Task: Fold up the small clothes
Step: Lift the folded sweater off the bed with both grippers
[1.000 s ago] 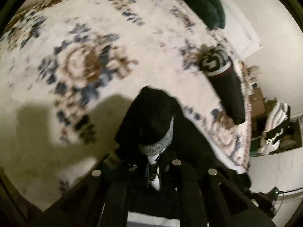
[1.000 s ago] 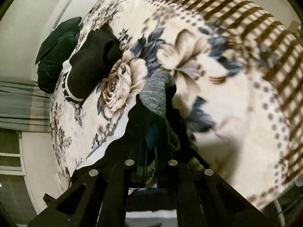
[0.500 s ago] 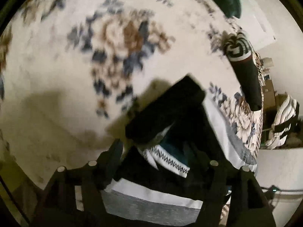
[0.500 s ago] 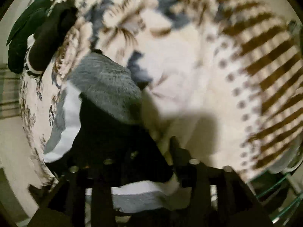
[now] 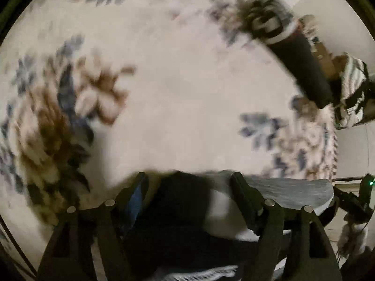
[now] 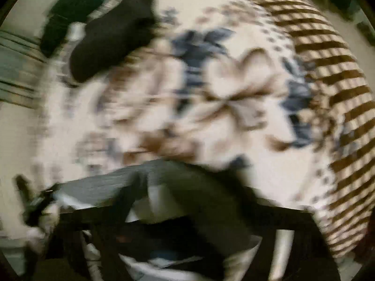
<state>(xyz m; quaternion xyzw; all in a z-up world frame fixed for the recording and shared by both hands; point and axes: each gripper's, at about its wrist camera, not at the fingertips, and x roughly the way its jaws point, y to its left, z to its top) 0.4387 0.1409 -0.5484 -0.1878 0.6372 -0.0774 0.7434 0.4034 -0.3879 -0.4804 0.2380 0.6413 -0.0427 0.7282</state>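
While both views are blurring, left claw (image 5: 188, 182) is gaping over garment (image 5: 178, 210) lying just under it on bed (image 5: 187, 93) | right claw (image 6: 206, 215): spread unclear | risk: unheld fold is springing open.

Bed blanket (image 5: 178, 98): cream ground, blue and brown floral print; brown-and-cream checked border (image 6: 332, 75) right of the fingers. Garment (image 5: 182, 210) between the black fingers (image 5: 243, 194): black, white and grey bands. Rolled garment (image 5: 302, 70) far ahead, right: black with black-and-white patterned end. Dark green cushion (image 6: 77, 9) ahead, left.
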